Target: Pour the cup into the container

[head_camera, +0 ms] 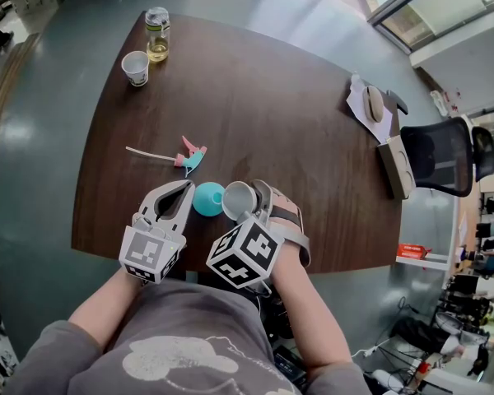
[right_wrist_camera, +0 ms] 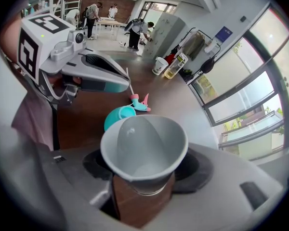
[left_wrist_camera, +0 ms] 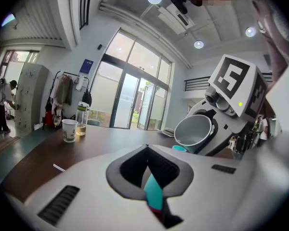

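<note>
A grey cup (head_camera: 239,200) is tipped on its side with its mouth toward a teal container (head_camera: 207,198), which stands on the brown table (head_camera: 263,105) close to the near edge. My right gripper (head_camera: 247,202) is shut on the cup. In the right gripper view the cup (right_wrist_camera: 144,146) sits between the jaws, its inside looks bare, and the teal container (right_wrist_camera: 118,117) lies just beyond its rim. My left gripper (head_camera: 187,186) rests left of the container with its tips together and nothing held. In the left gripper view its jaws (left_wrist_camera: 147,150) meet, and the tilted cup (left_wrist_camera: 192,130) hangs at the right.
A paper cup (head_camera: 135,67) and a clear bottle (head_camera: 157,34) of yellowish liquid stand at the table's far left corner. A teal-and-pink object (head_camera: 191,160) with a white stick lies just beyond the container. Papers (head_camera: 370,105) lie at the right edge, beside a black office chair (head_camera: 445,155).
</note>
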